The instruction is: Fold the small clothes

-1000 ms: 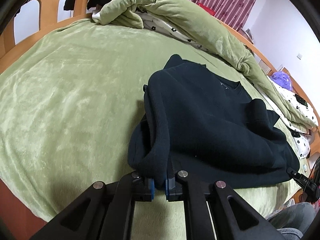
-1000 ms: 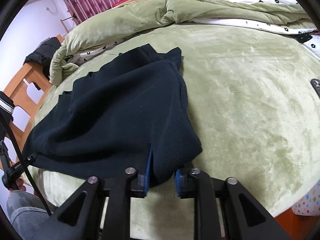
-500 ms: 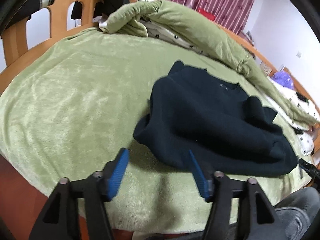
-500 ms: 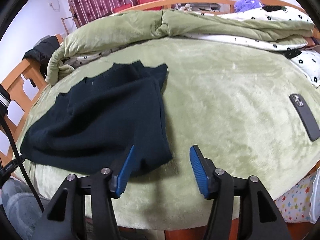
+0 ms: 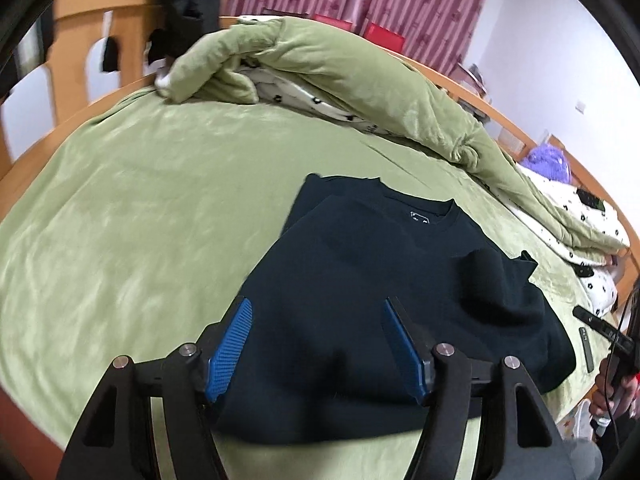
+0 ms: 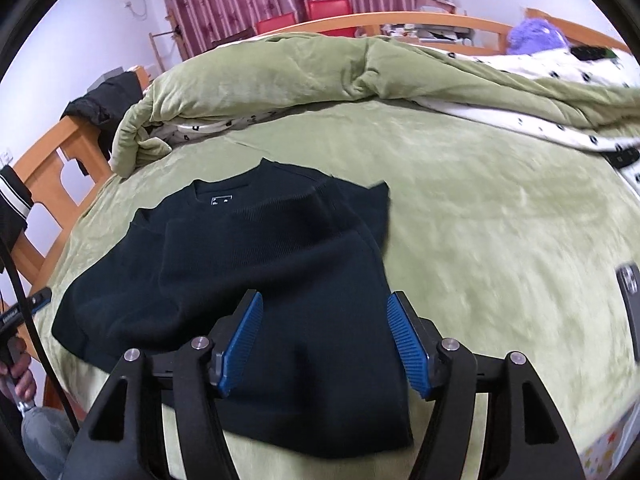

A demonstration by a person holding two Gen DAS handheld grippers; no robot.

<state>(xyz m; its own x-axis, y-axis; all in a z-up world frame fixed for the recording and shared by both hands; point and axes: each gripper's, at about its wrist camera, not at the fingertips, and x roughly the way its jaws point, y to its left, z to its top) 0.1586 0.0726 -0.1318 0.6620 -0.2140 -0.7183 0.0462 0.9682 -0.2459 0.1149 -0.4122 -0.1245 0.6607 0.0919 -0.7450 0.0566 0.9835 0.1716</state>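
Observation:
A dark navy sweater point(image 5: 380, 280) lies on the green bed cover, both sides folded in over the body, collar and label at the far end. My left gripper point(image 5: 316, 344) is open and empty, hovering above the sweater's near left part. The sweater also shows in the right wrist view point(image 6: 260, 280). My right gripper point(image 6: 324, 340) is open and empty above the sweater's near right part. Both sets of blue pads are wide apart.
A bunched green quilt point(image 5: 340, 68) with a white dotted lining lies along the far side. The wooden bed frame point(image 5: 80, 28) stands at the left. A dark phone point(image 6: 630, 312) lies on the cover at the right. A purple plush point(image 6: 536, 36) sits far back.
Both grippers let go of the sweater's side folds, opened wide, pulled back, then moved forward over the sweater. The sweater now lies flat with both sides folded in.

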